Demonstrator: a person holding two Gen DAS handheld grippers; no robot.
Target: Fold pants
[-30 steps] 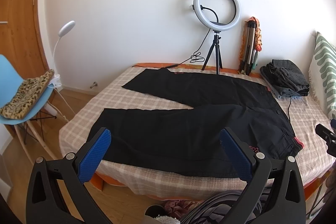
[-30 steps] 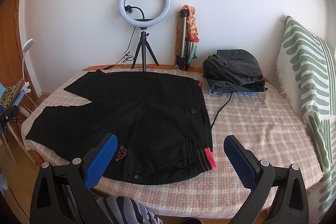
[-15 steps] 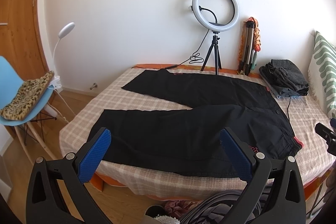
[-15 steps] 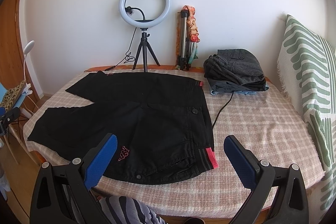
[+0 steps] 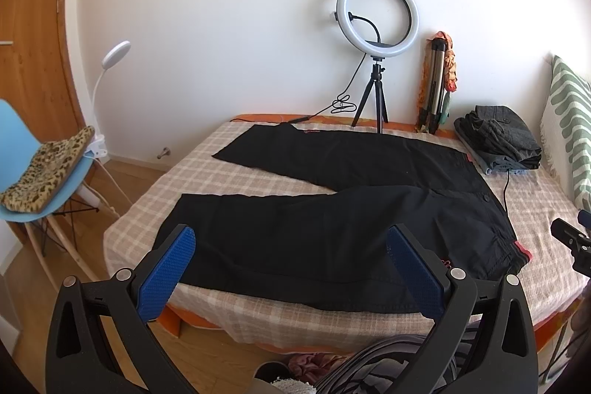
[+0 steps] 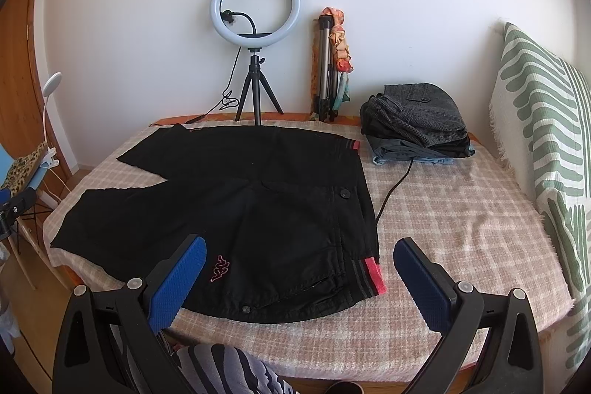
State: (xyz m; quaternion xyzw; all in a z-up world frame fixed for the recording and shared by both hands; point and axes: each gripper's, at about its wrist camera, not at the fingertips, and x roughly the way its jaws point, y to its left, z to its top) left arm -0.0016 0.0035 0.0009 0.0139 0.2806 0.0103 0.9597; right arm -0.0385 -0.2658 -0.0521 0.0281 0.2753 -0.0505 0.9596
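Observation:
Black pants (image 5: 332, 205) lie flat and spread on the checked bed cover (image 5: 229, 172), legs splayed to the left, waistband with red trim to the right. They also show in the right wrist view (image 6: 258, 209), with a pink logo near the front. My left gripper (image 5: 291, 268) is open and empty, held above the near leg at the bed's front edge. My right gripper (image 6: 299, 279) is open and empty, held above the waistband corner.
A ring light on a tripod (image 6: 255, 36) and a folded tripod (image 6: 327, 69) stand at the back wall. A stack of folded clothes (image 6: 417, 124) sits back right, a black cable (image 6: 395, 187) running from it. A striped pillow (image 6: 543, 120) is right. A blue chair (image 5: 33, 172) stands left.
Both grippers have drawn slightly closer to the pants. The pants have not moved and both grippers stay open.

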